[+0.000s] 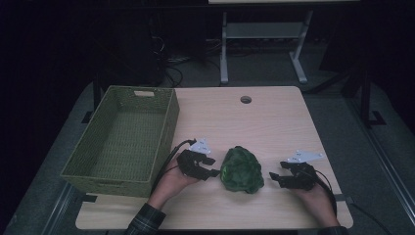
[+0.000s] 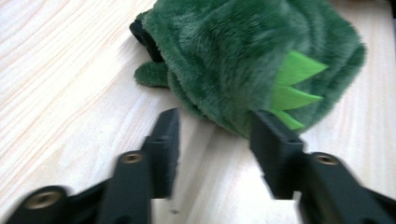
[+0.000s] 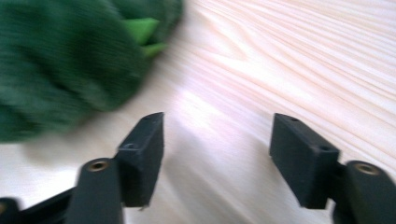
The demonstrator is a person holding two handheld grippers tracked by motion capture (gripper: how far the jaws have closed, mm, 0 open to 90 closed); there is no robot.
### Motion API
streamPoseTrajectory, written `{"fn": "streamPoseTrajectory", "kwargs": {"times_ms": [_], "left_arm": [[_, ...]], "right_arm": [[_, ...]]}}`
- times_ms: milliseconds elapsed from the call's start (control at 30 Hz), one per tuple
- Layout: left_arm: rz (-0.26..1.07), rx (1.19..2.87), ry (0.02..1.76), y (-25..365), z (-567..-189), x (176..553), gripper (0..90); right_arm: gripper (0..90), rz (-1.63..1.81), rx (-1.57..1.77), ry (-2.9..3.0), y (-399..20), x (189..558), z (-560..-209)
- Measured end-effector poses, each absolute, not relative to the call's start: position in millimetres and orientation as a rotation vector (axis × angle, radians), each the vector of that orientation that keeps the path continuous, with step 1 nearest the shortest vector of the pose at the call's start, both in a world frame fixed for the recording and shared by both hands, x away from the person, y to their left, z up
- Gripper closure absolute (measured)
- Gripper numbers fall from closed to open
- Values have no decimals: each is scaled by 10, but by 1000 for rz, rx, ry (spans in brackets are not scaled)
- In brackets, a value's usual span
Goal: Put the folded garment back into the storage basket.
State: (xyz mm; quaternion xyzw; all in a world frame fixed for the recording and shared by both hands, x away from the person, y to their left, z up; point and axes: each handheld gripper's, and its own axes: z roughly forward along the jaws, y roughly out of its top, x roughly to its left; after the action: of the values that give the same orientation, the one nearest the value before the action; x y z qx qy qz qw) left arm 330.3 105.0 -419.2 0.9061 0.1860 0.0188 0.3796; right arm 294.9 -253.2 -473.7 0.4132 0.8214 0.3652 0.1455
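Pale wooden table [image 1: 274, 122]; on it, woven green basket [image 1: 147, 100] at left, green plush toy [image 1: 241, 170] near front middle.

Dim high view, room beyond black; both gripper views bright, glare on the pale wooden table [image 3: 243, 93], the fuzzy green plush toy [image 3: 60, 65] motion-blurred.

Motion blur smears the green plush toy [image 3: 60, 60] beside the right gripper.

My left gripper [image 1: 208, 167] sat at centre-left, jaws parted and pointing right. My right gripper [image 1: 277, 178] lay well apart to the right, jaws spread wide and pointing left. Both forearms came in from the near edge.
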Motion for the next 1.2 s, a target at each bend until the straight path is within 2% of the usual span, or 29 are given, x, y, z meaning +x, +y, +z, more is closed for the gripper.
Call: {"fn": "streamPoseTrajectory", "kwargs": {"times_ms": [67, 100, 133, 233, 433, 767, 1200], "left_arm": [[50, 2316, 465, 1054, -4154, 3292, 405], [43, 2316, 457, 1056, -4127, 3288, 405], [36, 2317, 450, 1055, -4104, 3283, 356], [16, 2332, 412, 1018, -4032, 3289, 290], [-11, 2370, 341, 831, -4003, 3311, 191], [-36, 2455, 249, 488, -4099, 3333, 143], [-20, 2549, 213, 313, -4342, 3322, 143]], "right_arm": [[295, 1034, 1206, 2357, -2539, 2963, -4748], [270, 1015, 1217, 2352, -2551, 2981, -4763], [249, 1009, 1229, 2339, -2553, 2988, -4770], [126, 999, 1229, 2311, -2550, 3012, -4811], [118, 1004, 1237, 2298, -2542, 3017, -4825], [121, 999, 1248, 2292, -2545, 3017, -4825], [130, 994, 1251, 2281, -2555, 3022, -4824]]}}
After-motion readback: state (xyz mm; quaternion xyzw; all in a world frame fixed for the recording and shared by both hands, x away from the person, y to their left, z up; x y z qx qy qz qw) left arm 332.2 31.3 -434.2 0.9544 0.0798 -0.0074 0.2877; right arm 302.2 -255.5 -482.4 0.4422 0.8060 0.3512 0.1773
